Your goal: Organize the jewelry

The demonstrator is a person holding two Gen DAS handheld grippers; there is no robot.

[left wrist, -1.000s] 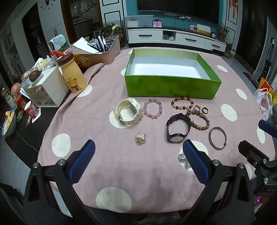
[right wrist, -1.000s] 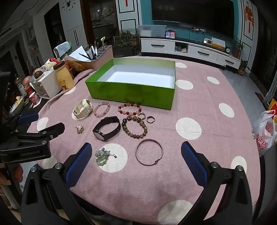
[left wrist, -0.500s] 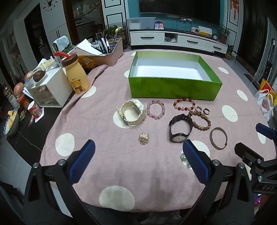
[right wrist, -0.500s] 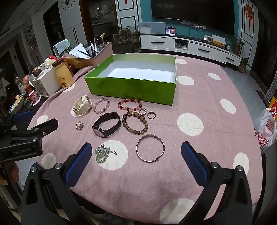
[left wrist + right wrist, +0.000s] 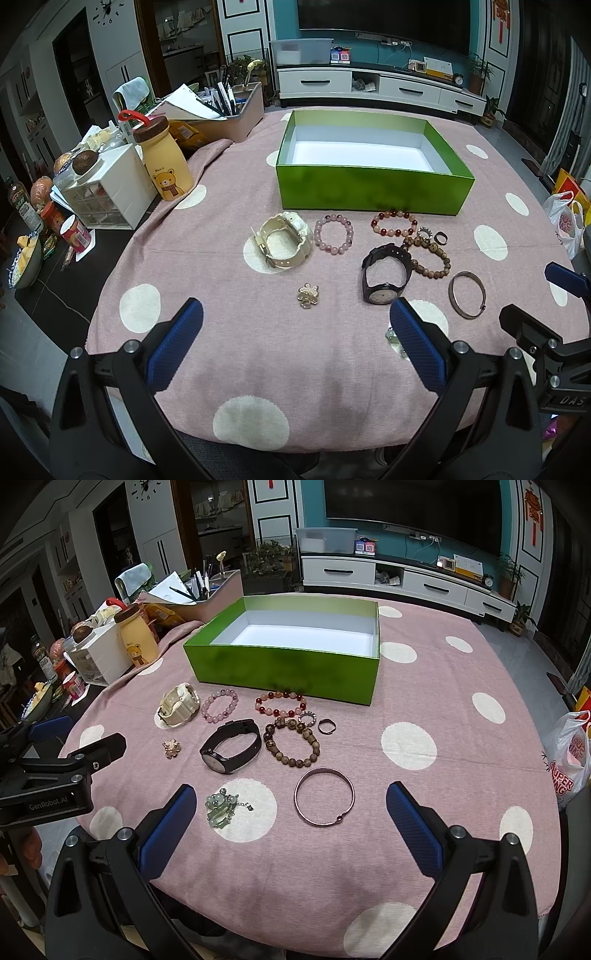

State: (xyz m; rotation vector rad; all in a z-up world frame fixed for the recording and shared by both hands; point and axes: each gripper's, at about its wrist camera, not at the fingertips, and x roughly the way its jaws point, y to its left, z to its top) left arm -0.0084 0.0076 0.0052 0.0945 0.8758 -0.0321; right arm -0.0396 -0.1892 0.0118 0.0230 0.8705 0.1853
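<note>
Hovering with jaws spread wide and empty, the left gripper [image 5: 295,339] and right gripper [image 5: 291,821] face the jewelry. Just ahead of the right one lies a thin silver metal bangle [image 5: 324,796]; an open green cardboard box [image 5: 284,664] sits farther beyond. That bangle lies flat, so fingers might skid off or snag the pink dotted tablecloth [image 5: 424,686].

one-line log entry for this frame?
phase: pre-grasp | left gripper: open, empty | right gripper: open, empty | green box: empty | jewelry: all on tablecloth
</note>
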